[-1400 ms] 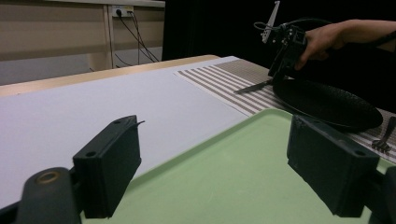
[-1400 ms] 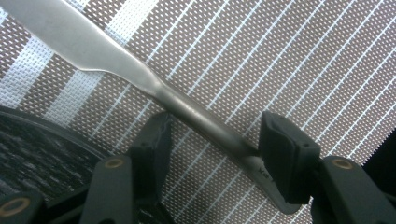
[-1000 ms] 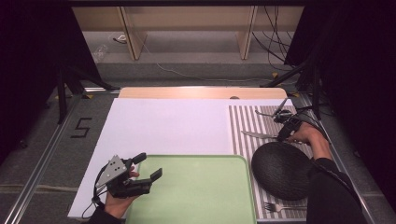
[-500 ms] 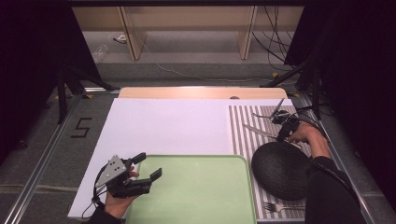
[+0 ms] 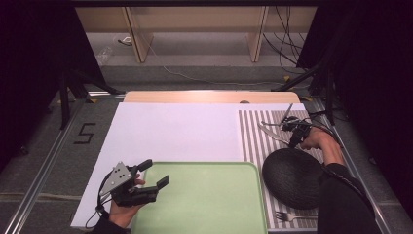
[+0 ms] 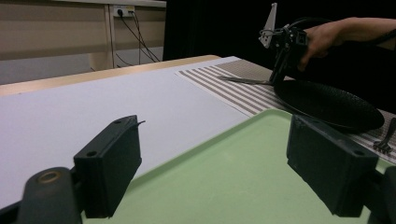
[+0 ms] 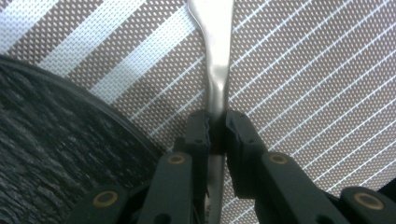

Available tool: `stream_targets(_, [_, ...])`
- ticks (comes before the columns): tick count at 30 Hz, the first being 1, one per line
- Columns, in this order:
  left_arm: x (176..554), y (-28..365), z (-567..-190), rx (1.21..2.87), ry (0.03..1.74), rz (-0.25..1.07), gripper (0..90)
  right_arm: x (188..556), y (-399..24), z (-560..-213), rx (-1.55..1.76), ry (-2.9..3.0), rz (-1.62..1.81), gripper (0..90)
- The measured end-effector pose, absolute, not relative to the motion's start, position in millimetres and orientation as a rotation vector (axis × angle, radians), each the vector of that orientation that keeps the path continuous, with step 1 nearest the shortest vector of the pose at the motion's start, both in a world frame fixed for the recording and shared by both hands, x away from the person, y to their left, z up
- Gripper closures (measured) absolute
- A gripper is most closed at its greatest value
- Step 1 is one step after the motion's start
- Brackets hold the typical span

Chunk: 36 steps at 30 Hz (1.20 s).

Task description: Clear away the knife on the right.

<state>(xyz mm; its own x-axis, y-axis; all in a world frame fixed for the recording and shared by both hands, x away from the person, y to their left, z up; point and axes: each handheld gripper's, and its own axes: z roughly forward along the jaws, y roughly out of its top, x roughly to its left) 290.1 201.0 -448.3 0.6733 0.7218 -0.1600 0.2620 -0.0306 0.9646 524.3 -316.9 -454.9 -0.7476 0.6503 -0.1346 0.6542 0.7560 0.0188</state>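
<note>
My right gripper is shut on the handle of a silver utensil, which lies over the striped placemat. In the high view this gripper is at the far edge of the black plate, and the utensil sticks out to its left. I cannot tell what kind of utensil it is. My left gripper is open and holds nothing, over the near-left corner of the green tray. Its two jaws stand wide apart above the tray in the left gripper view.
A fork lies on the placemat near the plate's front edge. A white sheet covers the table's middle and left. The black plate sits just right of the tray. Dark stands and cables stand beyond the table.
My right gripper has shifted slightly left and away, and the utensil's free end has swung farther from me. The left gripper has stayed put.
</note>
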Motion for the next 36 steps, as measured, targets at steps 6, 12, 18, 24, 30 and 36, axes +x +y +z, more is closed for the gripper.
stream_targets(6, [290.6, 200.9, -448.4, 1.607, 0.825, 0.444, 17.4, 522.6, -314.0, -452.8, 0.980, 2.802, -0.032, 80.2])
stream_targets(12, [290.4, 200.8, -448.4, 1.606, 0.825, 0.445, 17.4, 524.3, -310.0, -434.8, 0.894, 2.720, -0.041, 80.3])
stream_targets(18, [290.3, 201.2, -448.3, 1.604, 0.826, 0.447, 17.4, 522.3, -308.5, -412.9, 0.883, 2.673, 0.037, 80.3])
stream_targets(24, [290.1, 200.8, -448.1, 1.607, 0.827, 0.451, 17.4, 514.0, -310.1, -396.5, 0.963, 2.690, 0.243, 80.3])
stream_targets(30, [289.9, 201.0, -448.0, 1.606, 0.829, 0.454, 17.5, 503.9, -312.6, -387.5, 1.121, 2.669, 0.514, 80.3])
stream_targets(36, [290.0, 201.7, -447.9, 1.596, 0.833, 0.458, 17.5, 489.1, -310.8, -378.6, 1.208, 2.644, 0.826, 80.4])
